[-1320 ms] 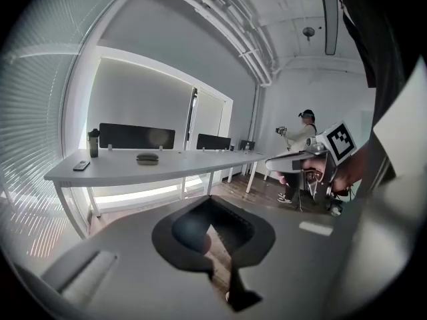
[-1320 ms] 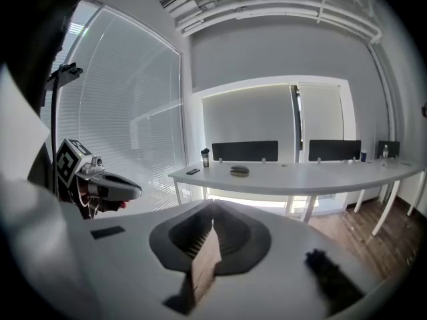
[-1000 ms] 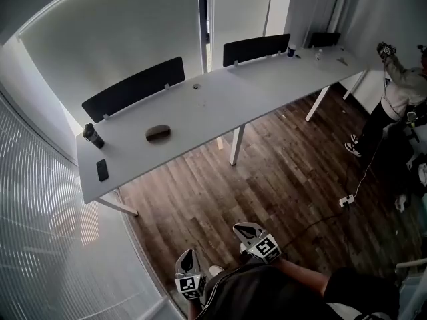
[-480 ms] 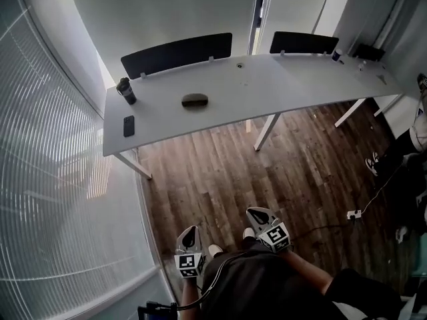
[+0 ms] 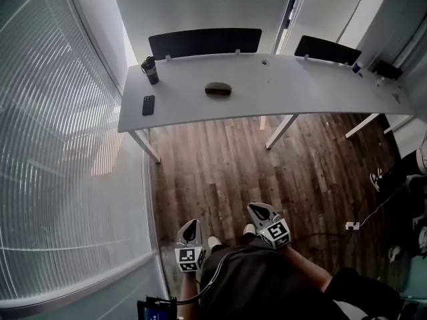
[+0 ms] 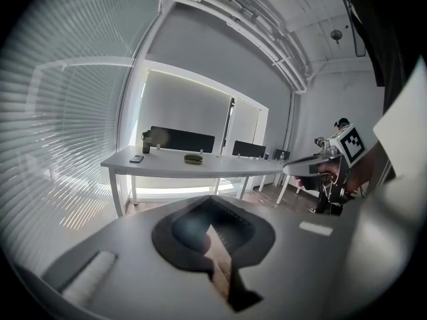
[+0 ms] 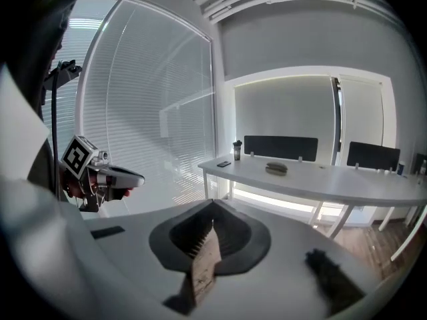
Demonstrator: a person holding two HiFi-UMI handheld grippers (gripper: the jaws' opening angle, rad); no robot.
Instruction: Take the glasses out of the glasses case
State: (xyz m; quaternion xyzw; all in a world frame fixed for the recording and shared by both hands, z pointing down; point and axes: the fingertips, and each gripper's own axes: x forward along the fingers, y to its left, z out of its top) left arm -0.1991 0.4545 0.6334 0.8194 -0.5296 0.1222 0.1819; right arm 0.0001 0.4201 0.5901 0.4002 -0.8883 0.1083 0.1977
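The glasses case (image 5: 218,89) is a dark, closed oval pod lying on the long white table (image 5: 300,95), far ahead of me. It also shows small in the left gripper view (image 6: 193,158) and the right gripper view (image 7: 276,169). No glasses are visible. Both grippers are held low, close to my body and well short of the table. My left gripper (image 5: 189,227) is shut and holds nothing; its jaws (image 6: 212,212) meet along one seam. My right gripper (image 5: 259,211) is likewise shut and empty (image 7: 212,220). Each gripper view shows the other gripper beside it (image 6: 313,164) (image 7: 113,176).
A dark bottle (image 5: 150,70) and a black phone (image 5: 148,105) sit at the table's left end. Black divider panels (image 5: 203,42) line its far edge. White blinds (image 5: 60,145) run along the left. Wooden floor (image 5: 220,165) lies between me and the table; a power strip (image 5: 351,226) lies at right.
The head view has swung, so the table now lies squarely ahead and the case sits higher and more central. Both grippers stay low near my body, still shut.
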